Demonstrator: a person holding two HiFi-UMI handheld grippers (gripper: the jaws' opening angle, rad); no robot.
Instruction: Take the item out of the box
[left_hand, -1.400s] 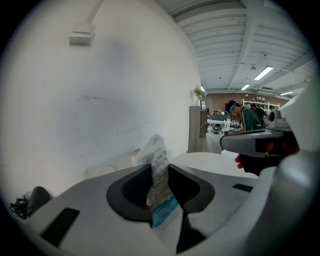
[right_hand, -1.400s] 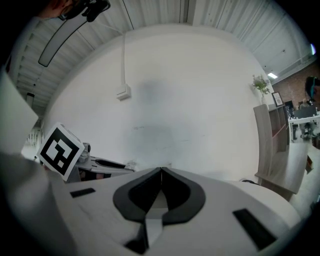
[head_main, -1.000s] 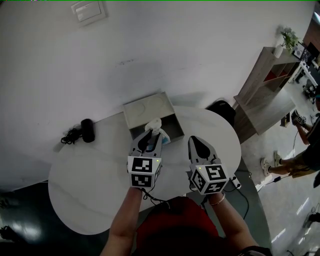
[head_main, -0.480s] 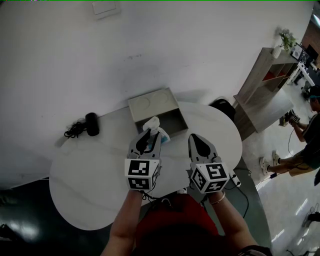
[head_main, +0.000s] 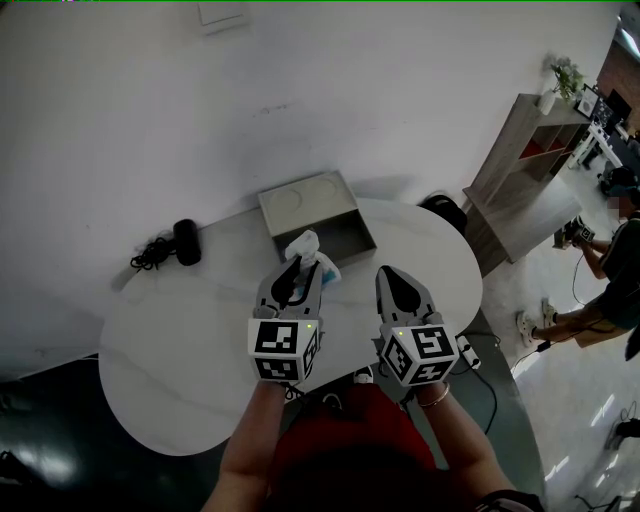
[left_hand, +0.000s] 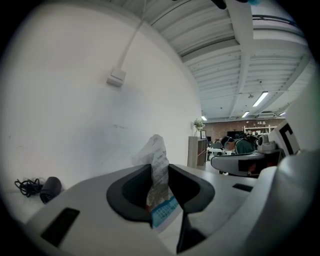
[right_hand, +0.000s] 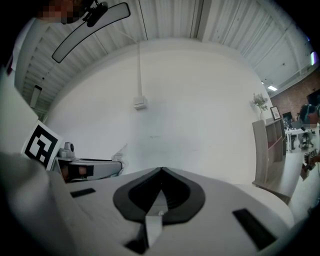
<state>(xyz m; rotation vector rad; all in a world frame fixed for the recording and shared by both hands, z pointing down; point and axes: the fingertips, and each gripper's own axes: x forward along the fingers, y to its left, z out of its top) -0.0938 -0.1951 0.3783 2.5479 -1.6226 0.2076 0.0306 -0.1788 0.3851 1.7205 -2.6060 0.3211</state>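
- Round white desk: carried an open grey box at its far edge, near the wall.
- Box: what showed of its inside looked bare.
- Left tongs: pinched a crinkly white-and-blue packet.
- Right tongs: pressed together, holding nothing.
- Packet: was above the desk, just this side of the box and clear of it. I judged the lift-out done, with only setting it down left.

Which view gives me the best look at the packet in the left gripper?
The left gripper view: the packet stands close up, pinched in the jaws of the left gripper, print showing. The head view shows it small, poking up near the box. The right gripper view catches only a crinkled tip.
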